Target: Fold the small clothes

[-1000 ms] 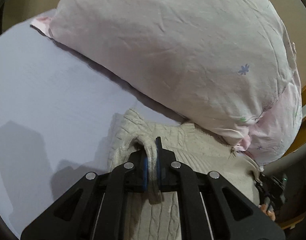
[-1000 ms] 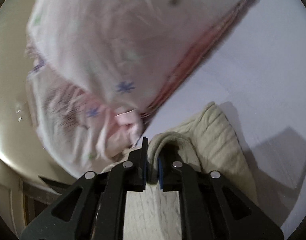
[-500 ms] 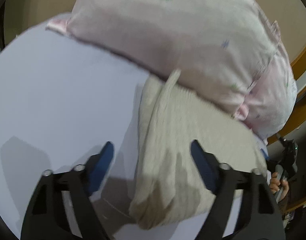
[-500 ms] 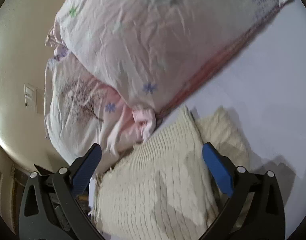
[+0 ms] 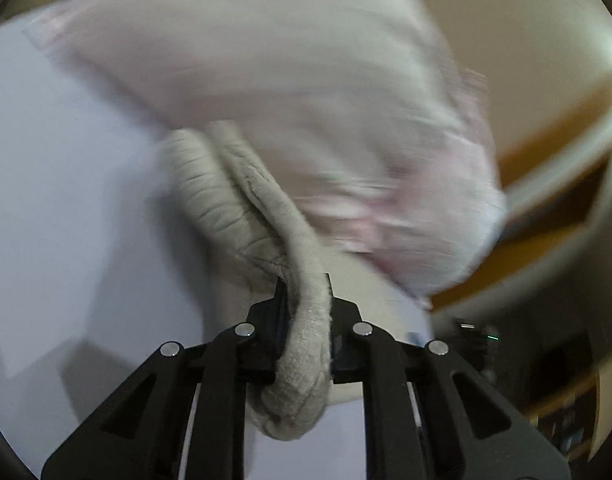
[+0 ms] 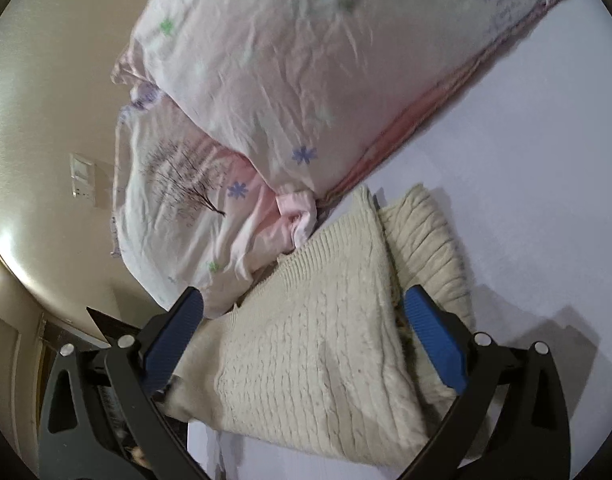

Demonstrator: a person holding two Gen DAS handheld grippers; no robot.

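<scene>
A cream cable-knit sweater (image 6: 318, 332) lies folded on the pale lilac bed sheet (image 6: 538, 152), against a pillow. My right gripper (image 6: 301, 308) is open and hovers just above the sweater, its blue pads on either side of it. In the left wrist view, which is blurred, my left gripper (image 5: 303, 292) is shut on a thick edge of the sweater (image 5: 306, 320) and holds it up off the sheet (image 5: 57, 184).
A big pink-white flowered pillow (image 6: 306, 64) lies right behind the sweater, with a second one (image 6: 185, 200) under it. It also shows in the left wrist view (image 5: 306, 120). A beige wall with a switch plate (image 6: 83, 180) stands beyond. A wooden bed frame (image 5: 546, 152) is at the right.
Both grippers let go of the sweater and opened half a second ago. Since then the left gripper has closed again on a sweater edge. The right stays open.
</scene>
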